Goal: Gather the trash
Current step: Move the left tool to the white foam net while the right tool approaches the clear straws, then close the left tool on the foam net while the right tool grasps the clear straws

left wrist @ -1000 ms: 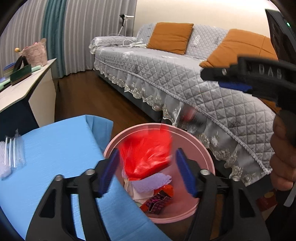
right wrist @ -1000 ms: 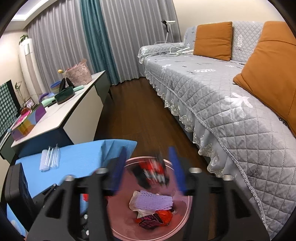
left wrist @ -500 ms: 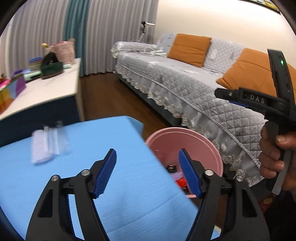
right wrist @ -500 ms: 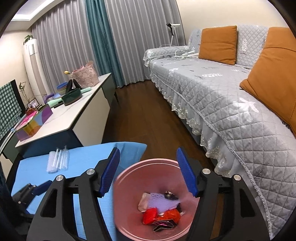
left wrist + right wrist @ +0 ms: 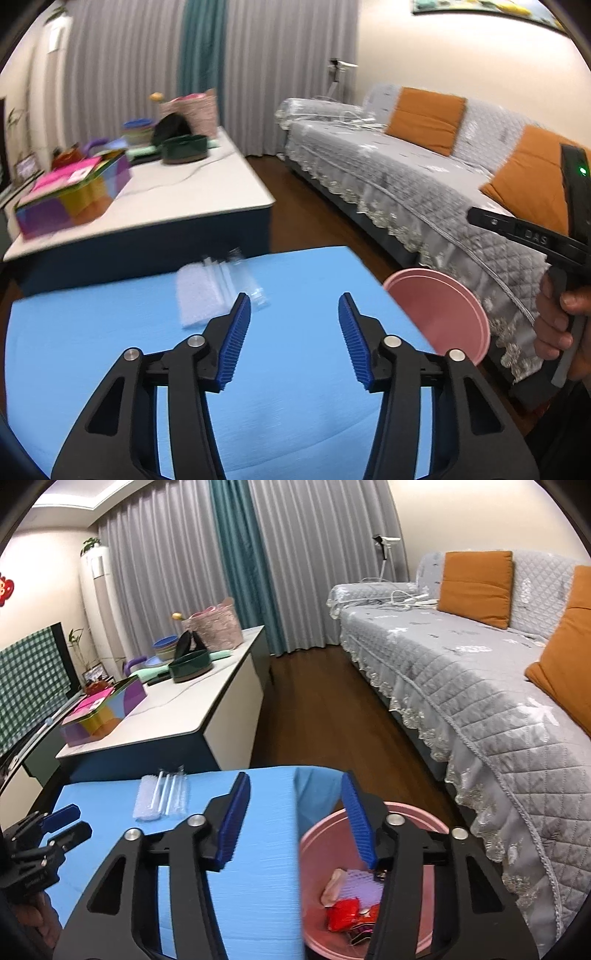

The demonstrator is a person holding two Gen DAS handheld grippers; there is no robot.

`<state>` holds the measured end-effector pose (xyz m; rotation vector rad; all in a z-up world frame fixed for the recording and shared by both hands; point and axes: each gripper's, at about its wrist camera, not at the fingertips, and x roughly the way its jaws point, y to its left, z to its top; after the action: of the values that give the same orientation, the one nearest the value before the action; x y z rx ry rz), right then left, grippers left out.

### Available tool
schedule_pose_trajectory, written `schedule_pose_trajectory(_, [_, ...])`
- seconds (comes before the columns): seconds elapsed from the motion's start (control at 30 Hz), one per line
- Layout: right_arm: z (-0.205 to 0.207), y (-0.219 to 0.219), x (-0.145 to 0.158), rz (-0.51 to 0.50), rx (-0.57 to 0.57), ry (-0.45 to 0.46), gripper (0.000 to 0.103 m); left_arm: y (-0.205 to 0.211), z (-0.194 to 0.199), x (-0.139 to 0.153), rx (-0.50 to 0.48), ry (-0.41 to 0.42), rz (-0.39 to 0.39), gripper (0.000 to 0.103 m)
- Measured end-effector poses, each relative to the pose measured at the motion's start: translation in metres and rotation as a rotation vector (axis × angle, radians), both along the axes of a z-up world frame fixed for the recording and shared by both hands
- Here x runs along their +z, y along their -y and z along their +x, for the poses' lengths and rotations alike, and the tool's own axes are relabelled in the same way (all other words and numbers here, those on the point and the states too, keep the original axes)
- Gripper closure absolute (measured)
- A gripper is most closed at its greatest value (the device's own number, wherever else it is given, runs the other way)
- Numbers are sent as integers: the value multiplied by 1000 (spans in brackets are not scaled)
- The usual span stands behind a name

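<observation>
Trash (image 5: 352,901) lies heaped in pink bin (image 5: 410,812): red wrapper, lilac foam net, pale scrap. Left gripper (image 5: 294,338), right gripper (image 5: 295,818) both closing, nothing between jaws.

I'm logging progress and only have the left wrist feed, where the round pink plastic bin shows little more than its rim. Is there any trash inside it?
Observer: Yes. The right wrist view looks down into the round pink plastic bin, and a crumpled red wrapper lies at the bottom.
Operator: Anything else in there?
Observer: A lilac foam net sleeve lies just above the red wrapper, touching it.
Operator: Is the right gripper carrying anything?
Observer: No. The right gripper has nothing between its blue pads, and its jaws are closing.
</observation>
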<state>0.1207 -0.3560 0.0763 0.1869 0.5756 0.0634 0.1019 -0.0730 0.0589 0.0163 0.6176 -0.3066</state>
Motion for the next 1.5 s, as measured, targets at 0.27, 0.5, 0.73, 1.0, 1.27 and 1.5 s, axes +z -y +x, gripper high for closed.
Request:
schedule_pose_trajectory(0.27, [10,-26,-3,1,40,8,88,-45,5,-31,135,-57,-36,77])
schedule_pose_trajectory(0.5, [23,-47,-13,25,81,-5,93,-91,14,-37,265,-66,-79,86])
schedule_pose_trajectory(0.73, [46,-78,-35,49,132,-47,93,-111,21,-42,317,-66,-101,86])
schedule_pose_trajectory(1.0, [80,-128,-64,84,192,-94,91,-121,30,-51,338,-76,-111,86])
schedule_pose_trajectory(1.27, [124,-168,-96,125,243,-183,86,-114,50,-67,320,-84,-90,86])
schedule_pose_trajectory(1.5, [151,-189,-120,106,277,-250,61,-107,78,-80,295,-101,-117,86])
